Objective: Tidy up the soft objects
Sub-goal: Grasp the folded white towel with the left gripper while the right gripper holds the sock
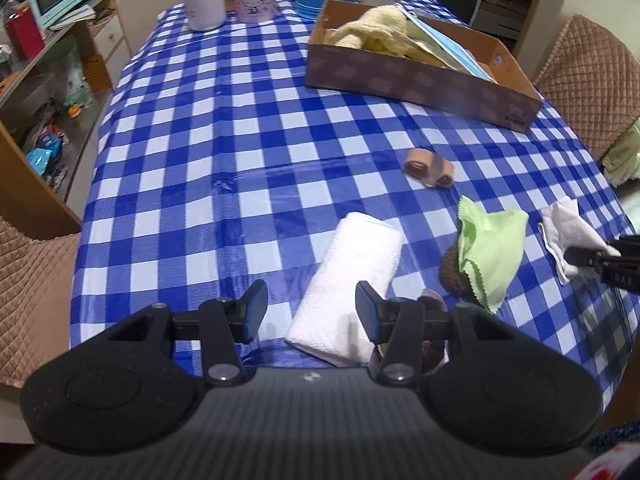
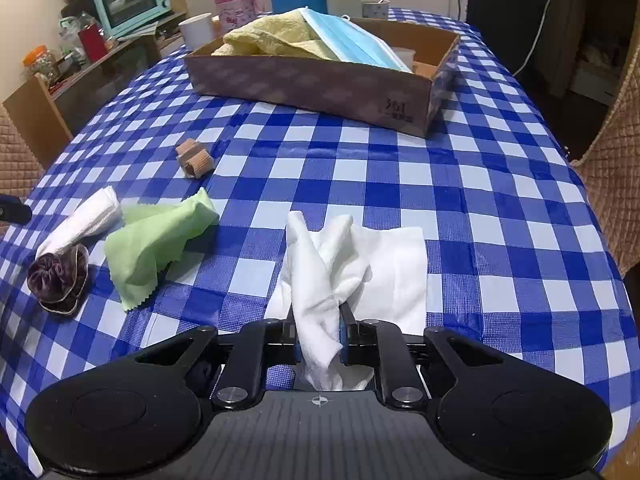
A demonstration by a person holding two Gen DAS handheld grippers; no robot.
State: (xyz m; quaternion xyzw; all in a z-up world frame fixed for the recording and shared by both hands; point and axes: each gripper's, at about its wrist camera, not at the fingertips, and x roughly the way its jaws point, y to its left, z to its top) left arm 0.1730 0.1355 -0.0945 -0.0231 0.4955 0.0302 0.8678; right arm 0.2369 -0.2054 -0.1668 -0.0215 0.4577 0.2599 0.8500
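We have the right gripper (image 2: 319,340) pinched on a bunched fold of the white cloth (image 2: 360,264), which lies near the table's near edge, toward its right-hand corner; the rest of the cloth lies flat on the checked tablecloth (image 2: 480,200). The left gripper (image 1: 312,312) hangs with its jaws about half apart and nothing between them, just above the near end of the rolled white towel (image 1: 352,280).

To do this step well, we should lift straight up first, so the loose part of the cloth peels off the table without dragging. The fold looks thick between the pads, so the hold seems sound, but the hanging tail could catch on the cardboard box (image 2: 312,80) wall. We would carry it high over the near wall and let go above the bare right end of the box, beside the yellow towel (image 2: 272,36) and the blue face mask (image 2: 352,40) already inside.

Left on the table, toward the near left side, are the green cloth (image 2: 160,240), the dark hair scrunchie (image 2: 60,276) and the tan bandage rolls (image 2: 194,158); the left gripper is well placed to take the rolled towel next.
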